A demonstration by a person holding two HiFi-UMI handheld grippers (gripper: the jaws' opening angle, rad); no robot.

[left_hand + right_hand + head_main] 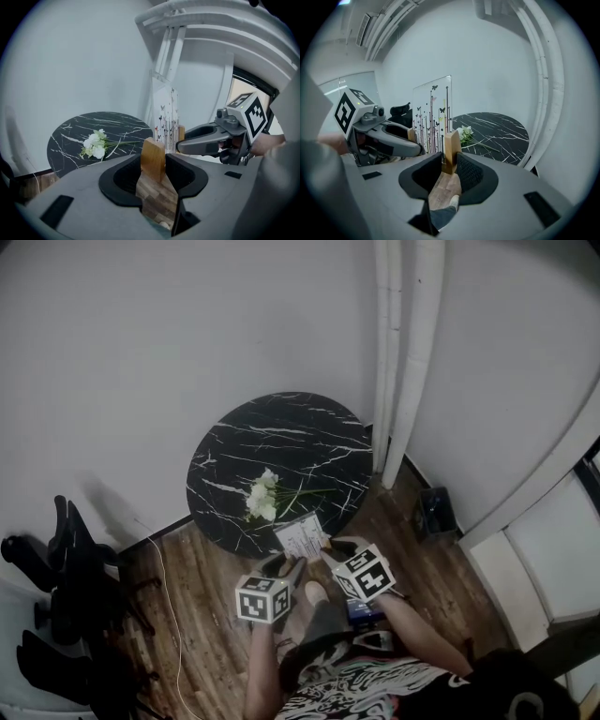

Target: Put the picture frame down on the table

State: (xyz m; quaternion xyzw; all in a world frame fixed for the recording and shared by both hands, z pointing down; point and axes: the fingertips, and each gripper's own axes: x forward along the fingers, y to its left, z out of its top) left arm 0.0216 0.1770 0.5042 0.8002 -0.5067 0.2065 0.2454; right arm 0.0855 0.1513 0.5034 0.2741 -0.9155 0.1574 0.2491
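The picture frame [302, 538] is a clear upright panel printed with stems and butterflies, standing on two wooden end blocks. I hold it between both grippers, above the near edge of the round black marble table [309, 427]. My left gripper [284, 565] is shut on one wooden block [153, 158], with the panel [165, 115] rising behind it. My right gripper [336, 547] is shut on the other block [451, 150], beside the panel [432, 110]. Each gripper view shows the opposite gripper: the right gripper [211, 139] and the left gripper [389, 138].
A small bunch of white flowers [262, 496] lies on the table near its front. White pipes [403, 352] run down the wall behind the table. Black furniture [56, 568] stands at the left, a dark box [436, 512] on the wooden floor at the right.
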